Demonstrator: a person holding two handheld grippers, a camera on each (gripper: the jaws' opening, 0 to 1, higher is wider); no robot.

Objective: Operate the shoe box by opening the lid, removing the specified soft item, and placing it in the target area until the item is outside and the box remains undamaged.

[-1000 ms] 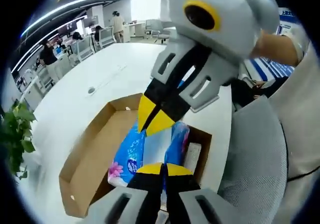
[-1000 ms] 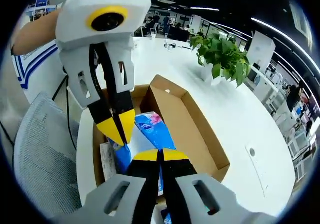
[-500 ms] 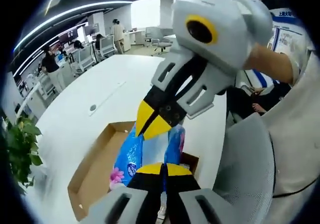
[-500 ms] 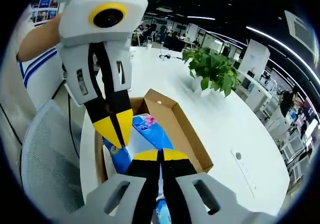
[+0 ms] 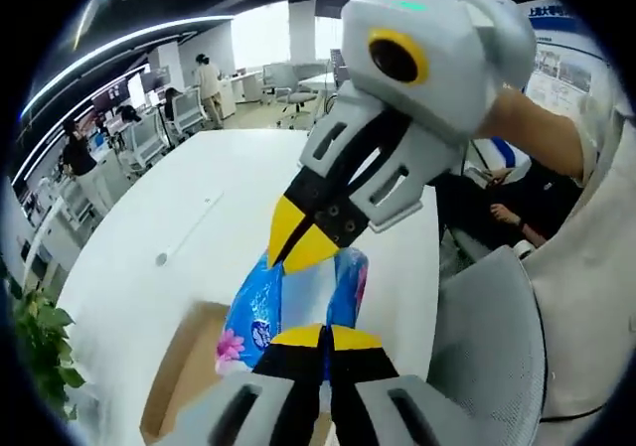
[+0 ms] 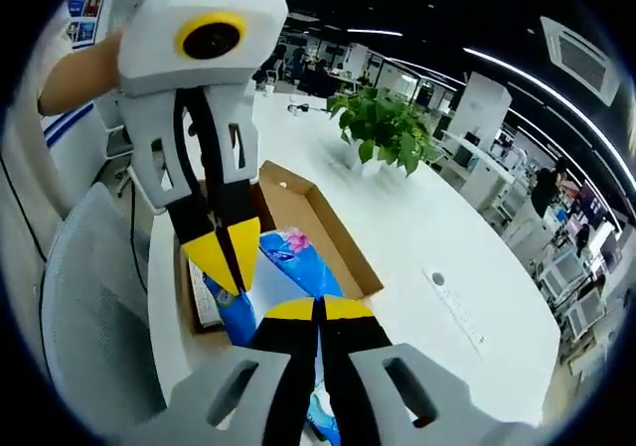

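Note:
A soft blue packet with a flower print (image 5: 256, 312) hangs in the air above the open cardboard shoe box (image 5: 182, 371). My left gripper (image 5: 324, 335) is shut on the packet's near end. My right gripper (image 5: 301, 250) comes in from the upper right and is shut on its far end. In the right gripper view the same packet (image 6: 303, 267) stretches between my right gripper (image 6: 318, 309) and my left gripper (image 6: 231, 257). Below it lies the shoe box (image 6: 333, 237), with a white leaflet (image 6: 204, 292) inside.
The box sits near the edge of a long white table (image 6: 437, 237). A potted plant (image 6: 383, 128) stands on the table beyond the box. A grey mesh chair (image 6: 89, 317) is close beside the table edge. A person's arm (image 5: 542, 133) holds the right gripper.
Both grippers have risen with the blue packet held between them. The packet has come up out of the box, which now lies lower and looks smaller.

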